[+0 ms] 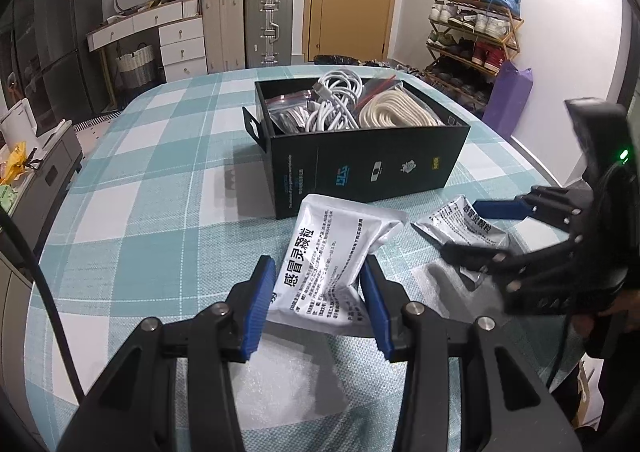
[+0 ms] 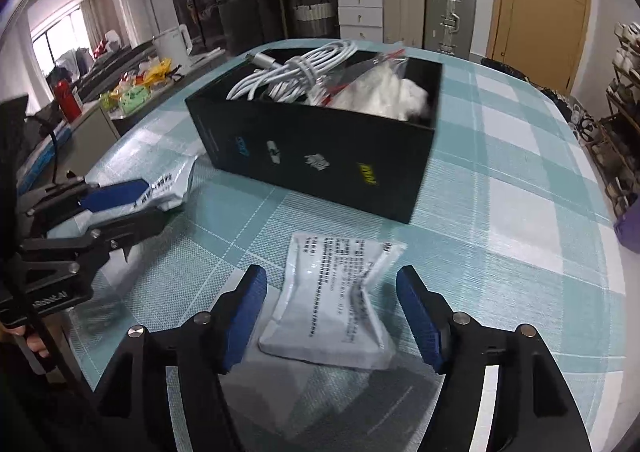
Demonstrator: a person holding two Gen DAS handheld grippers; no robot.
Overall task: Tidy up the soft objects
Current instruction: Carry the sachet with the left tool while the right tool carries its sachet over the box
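The left gripper (image 1: 318, 302) pinches a silver sachet (image 1: 336, 260) between its blue pads. The right gripper (image 2: 332, 318) stands spread around a second sachet (image 2: 340, 304) lying on the checked tablecloth (image 2: 520, 212), apparently without touching it. Just beyond sits the black box (image 1: 360, 160) of white cables (image 1: 336, 100).

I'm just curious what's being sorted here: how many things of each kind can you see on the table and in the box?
White medicine sachets: 2 (left sachet, right sachet)
White cable bundles: 1
Cream rope coils: 1
Red-zip plastic bags: at least 2
Black boxes: 1
Total: at least 7
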